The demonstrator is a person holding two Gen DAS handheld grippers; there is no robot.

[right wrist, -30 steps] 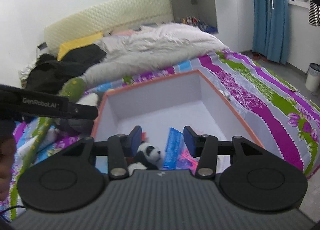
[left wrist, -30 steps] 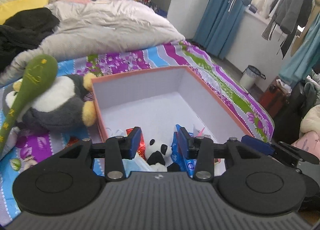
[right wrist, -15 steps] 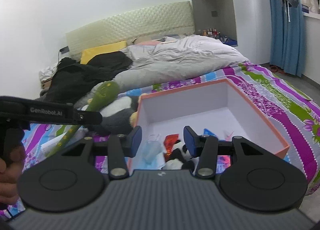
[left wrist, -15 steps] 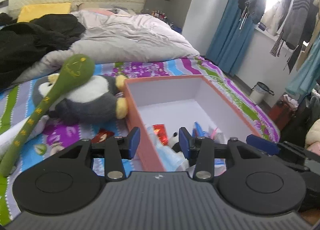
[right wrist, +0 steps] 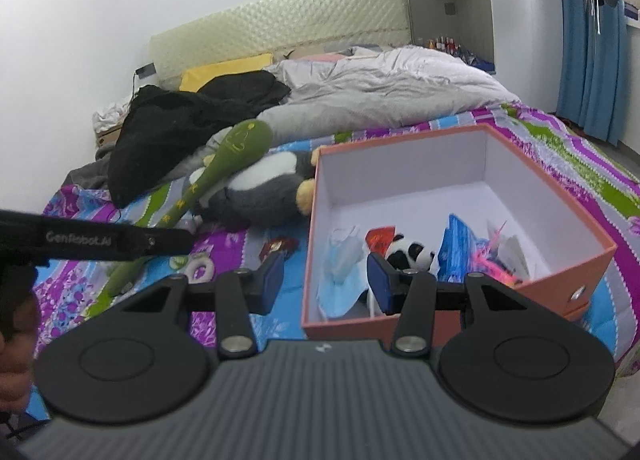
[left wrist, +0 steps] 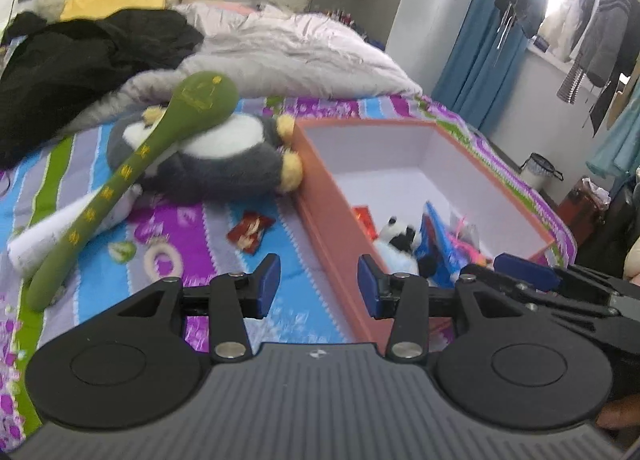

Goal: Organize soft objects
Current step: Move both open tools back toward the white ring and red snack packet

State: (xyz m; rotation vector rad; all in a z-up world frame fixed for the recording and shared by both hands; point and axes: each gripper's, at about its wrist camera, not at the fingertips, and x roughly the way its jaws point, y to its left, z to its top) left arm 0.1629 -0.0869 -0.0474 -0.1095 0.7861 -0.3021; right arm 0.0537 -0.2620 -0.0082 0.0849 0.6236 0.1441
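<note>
An orange box (left wrist: pixel 332 228) with a white inside lies on the bed; it also shows in the right wrist view (right wrist: pixel 560 284). In it are a small panda plush (left wrist: pixel 396 236) (right wrist: pixel 412 252), a blue face mask (right wrist: pixel 340 268) and blue packets (right wrist: pixel 456 248). A grey and white penguin plush (left wrist: pixel 224 156) (right wrist: pixel 260 188) lies left of the box, with a long green plush stick (left wrist: pixel 120 180) (right wrist: pixel 224 164) across it. My left gripper (left wrist: pixel 318 282) is open and empty above the box's near left wall. My right gripper (right wrist: pixel 326 280) is open and empty over the box's near left corner.
A red packet (left wrist: pixel 250 230), a white ring (left wrist: pixel 162 260) and a rolled white paper (left wrist: pixel 52 228) lie on the striped bedsheet. A grey duvet (left wrist: pixel 288 48) and black clothes (left wrist: pixel 80 60) fill the bed's far end. Curtains and hanging clothes stand at the right.
Both grippers have pulled back and swung left, away from the box's inside. The penguin, the green stick and the bedsheet left of the box have come into fuller view.
</note>
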